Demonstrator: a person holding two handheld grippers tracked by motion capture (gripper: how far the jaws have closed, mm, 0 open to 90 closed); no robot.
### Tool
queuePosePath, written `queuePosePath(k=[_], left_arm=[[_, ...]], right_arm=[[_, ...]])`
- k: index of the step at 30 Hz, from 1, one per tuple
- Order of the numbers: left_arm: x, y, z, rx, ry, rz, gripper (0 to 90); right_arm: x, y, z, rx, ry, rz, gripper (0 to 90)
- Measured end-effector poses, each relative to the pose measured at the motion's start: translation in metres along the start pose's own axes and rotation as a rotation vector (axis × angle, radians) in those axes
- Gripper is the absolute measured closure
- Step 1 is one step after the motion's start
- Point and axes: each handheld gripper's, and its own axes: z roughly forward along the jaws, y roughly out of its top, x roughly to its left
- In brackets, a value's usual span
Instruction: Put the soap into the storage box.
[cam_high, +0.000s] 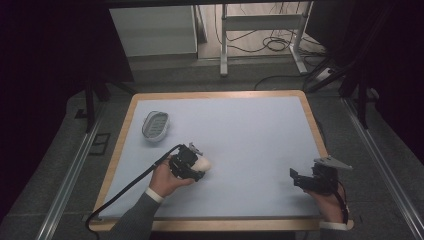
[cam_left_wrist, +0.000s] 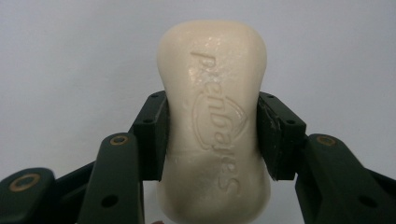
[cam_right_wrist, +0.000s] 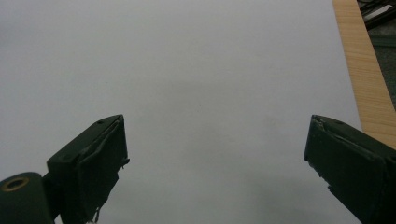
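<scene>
The left gripper (cam_high: 200, 167) pinches the soap bar (cam_left_wrist: 215, 116), likely bound for the dish (cam_high: 155, 125) beyond it; the right gripper (cam_right_wrist: 215, 163) rests spread.

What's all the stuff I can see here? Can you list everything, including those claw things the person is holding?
Soap bar: one, cream, stamped with lettering, clamped between the left claw's jaws.
Soap dish: one, pale grey, oval, on the table's far left.
Table: one, pale blue top with a wooden rim.
Metal frame: one, pale, on the floor beyond the table, with dark cables beside it.
Left gripper: one, black, near the table's front left, shut on the soap bar, cable trailing.
Right gripper: one, black, at the front right, jaws wide apart, holding nothing.
Hands: two, grey sleeve on the left arm.
</scene>
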Motion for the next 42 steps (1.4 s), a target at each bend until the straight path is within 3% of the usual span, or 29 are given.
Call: queuePosePath(k=[18, 42], left_arm=[[0.022, 0.006, -0.015, -0.017, 0.003, -0.024, 49.6], [0.035, 0.010, -0.032, -0.043, 0.024, -0.028, 49.6]], right_arm=[[-0.001, -0.001, 0.001, 0.002, -0.002, 0.007, 5.7], [-0.001, -0.001, 0.000, 0.005, -0.002, 0.004, 5.6]])
